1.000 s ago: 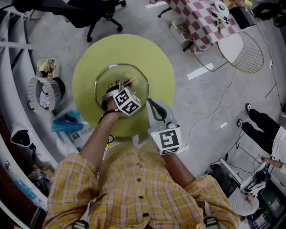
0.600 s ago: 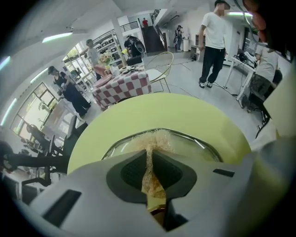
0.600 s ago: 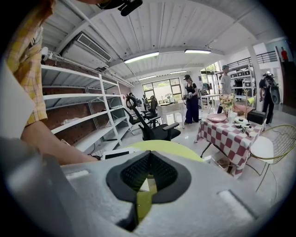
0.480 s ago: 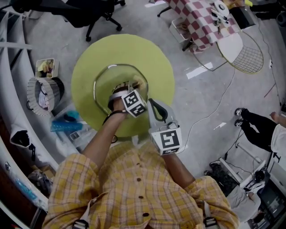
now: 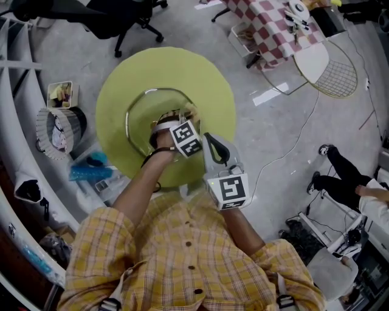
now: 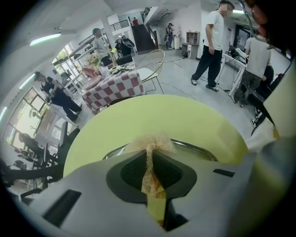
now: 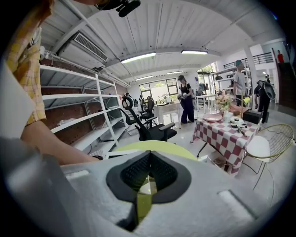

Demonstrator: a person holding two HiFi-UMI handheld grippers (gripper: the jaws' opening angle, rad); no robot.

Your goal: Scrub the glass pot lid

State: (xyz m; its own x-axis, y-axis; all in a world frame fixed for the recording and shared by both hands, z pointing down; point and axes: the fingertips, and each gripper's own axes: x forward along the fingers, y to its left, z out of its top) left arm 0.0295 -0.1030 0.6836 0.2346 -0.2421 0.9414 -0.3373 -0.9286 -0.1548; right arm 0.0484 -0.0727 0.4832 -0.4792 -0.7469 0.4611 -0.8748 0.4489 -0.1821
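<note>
The glass pot lid (image 5: 144,115), with a metal rim, lies on the round yellow-green table (image 5: 213,79). My left gripper (image 5: 177,116) is over the lid's right part, shut on a tan fibrous scrubber (image 5: 189,110) that touches the glass. In the left gripper view the scrubber (image 6: 151,142) sticks out between the pads, with the lid's rim (image 6: 196,148) just beyond it. My right gripper (image 5: 210,144) sits at the lid's near right edge. Its jaws (image 7: 147,178) stand nearly together on a thin glassy edge.
A black office chair (image 5: 121,18) stands beyond the table. A checked table (image 5: 273,27) and a wire chair (image 5: 331,70) are at the back right. A round basket (image 5: 58,130) and blue items (image 5: 91,165) lie at the left. A person (image 5: 346,182) is at the right.
My left gripper has slid to the right across the lid with the scrubber in it. The right gripper has stayed where it was.
</note>
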